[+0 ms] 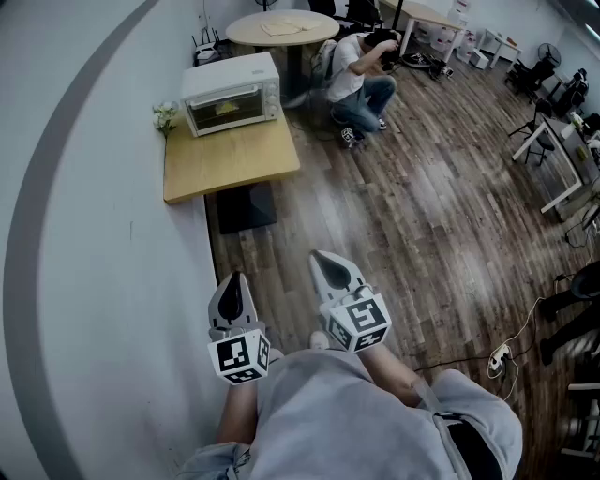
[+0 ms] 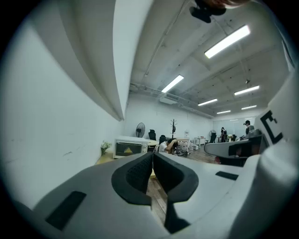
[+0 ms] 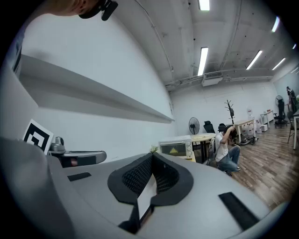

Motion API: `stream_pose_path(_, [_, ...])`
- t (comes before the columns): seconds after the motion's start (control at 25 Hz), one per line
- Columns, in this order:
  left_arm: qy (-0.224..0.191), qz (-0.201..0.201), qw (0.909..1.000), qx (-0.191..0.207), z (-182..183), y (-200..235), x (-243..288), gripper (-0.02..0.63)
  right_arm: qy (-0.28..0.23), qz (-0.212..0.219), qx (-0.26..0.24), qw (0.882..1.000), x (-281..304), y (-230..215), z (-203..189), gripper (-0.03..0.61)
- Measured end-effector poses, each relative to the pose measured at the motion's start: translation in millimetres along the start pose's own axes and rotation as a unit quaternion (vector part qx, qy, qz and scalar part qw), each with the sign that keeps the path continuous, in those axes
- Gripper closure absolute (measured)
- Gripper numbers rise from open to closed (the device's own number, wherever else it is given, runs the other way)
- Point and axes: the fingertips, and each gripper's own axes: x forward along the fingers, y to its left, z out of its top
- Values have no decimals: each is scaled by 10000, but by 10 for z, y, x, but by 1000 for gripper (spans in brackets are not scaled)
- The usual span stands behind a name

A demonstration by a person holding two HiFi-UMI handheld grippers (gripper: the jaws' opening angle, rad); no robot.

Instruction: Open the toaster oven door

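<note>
The white toaster oven point(image 1: 230, 94) stands with its door closed at the far end of a wooden table point(image 1: 234, 159) against the wall. It shows small and distant in the left gripper view point(image 2: 128, 148) and in the right gripper view point(image 3: 175, 148). My left gripper point(image 1: 234, 278) and right gripper point(image 1: 323, 256) are held side by side close to my body, well short of the table. Both point toward the oven. Each one's jaws are shut with nothing between them, as the left gripper point(image 2: 152, 155) and right gripper point(image 3: 152, 157) show in their own views.
A small bunch of flowers point(image 1: 166, 117) sits left of the oven by the white wall. Behind the table are a round table point(image 1: 281, 28) and a crouching person point(image 1: 361, 80). Wooden floor point(image 1: 422, 206) stretches right toward desks point(image 1: 562, 159). Cables with a power strip point(image 1: 497, 358) lie at my right.
</note>
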Motion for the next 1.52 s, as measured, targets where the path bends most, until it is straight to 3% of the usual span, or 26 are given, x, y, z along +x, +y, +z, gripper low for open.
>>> stream_pose_path(0.64, [108, 251, 9996, -78, -151, -244, 222, 603, 182, 215, 24, 9996, 95, -443, -127, 580])
stream_pose_path(1.0, [181, 401, 9990, -61, -121, -11, 501, 603, 250, 225, 157, 9993, 519, -583, -154, 580])
stream_pose_path(1.52, [95, 18, 9999, 102, 99, 669, 1468, 603, 144, -2, 213, 9997, 1667, -619, -43, 580])
